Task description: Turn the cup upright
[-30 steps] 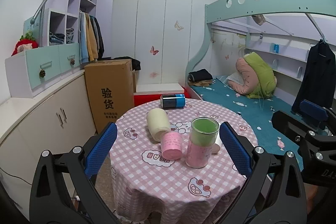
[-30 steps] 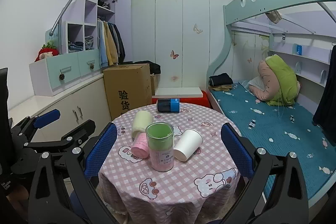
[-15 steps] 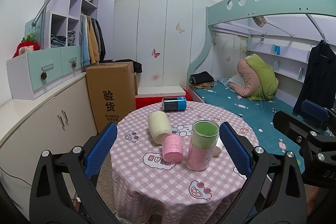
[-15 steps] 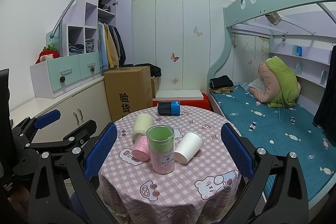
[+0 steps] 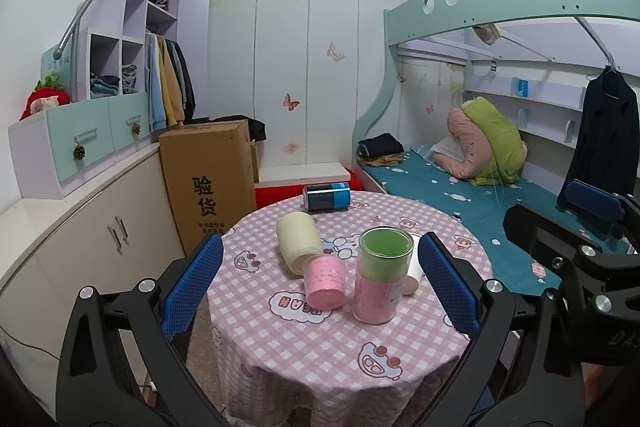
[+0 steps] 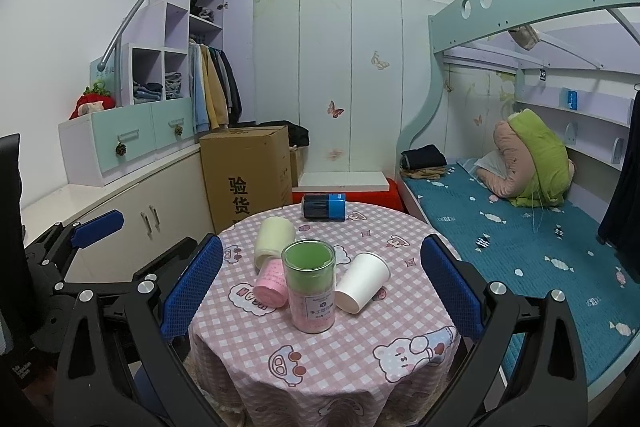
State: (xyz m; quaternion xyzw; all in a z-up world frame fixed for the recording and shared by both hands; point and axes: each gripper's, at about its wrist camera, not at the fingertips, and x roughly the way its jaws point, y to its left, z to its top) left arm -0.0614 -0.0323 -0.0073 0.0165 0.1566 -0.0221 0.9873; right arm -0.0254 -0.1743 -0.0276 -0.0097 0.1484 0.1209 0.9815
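A white paper cup (image 6: 362,281) lies on its side on the round table (image 6: 320,359) with a pink checked cloth, its mouth towards me. In the left wrist view only a sliver of the cup (image 5: 414,277) shows behind a clear jar (image 5: 383,279). My right gripper (image 6: 320,291) is open and empty, held back from the table's near edge. My left gripper (image 5: 320,285) is open and empty, also short of the table. The right gripper shows at the right edge of the left wrist view (image 5: 592,227).
An upright clear jar (image 6: 310,291) with green and pink contents stands left of the cup. A pink roll (image 6: 272,285), a cream roll (image 6: 274,241) and a dark can with a blue band (image 6: 323,205) lie on the table. A cardboard box (image 6: 248,175) and a bunk bed (image 6: 520,227) flank it.
Both grippers have drawn back a little and risen, so the table looks slightly smaller and lower. Nothing on the table has moved.
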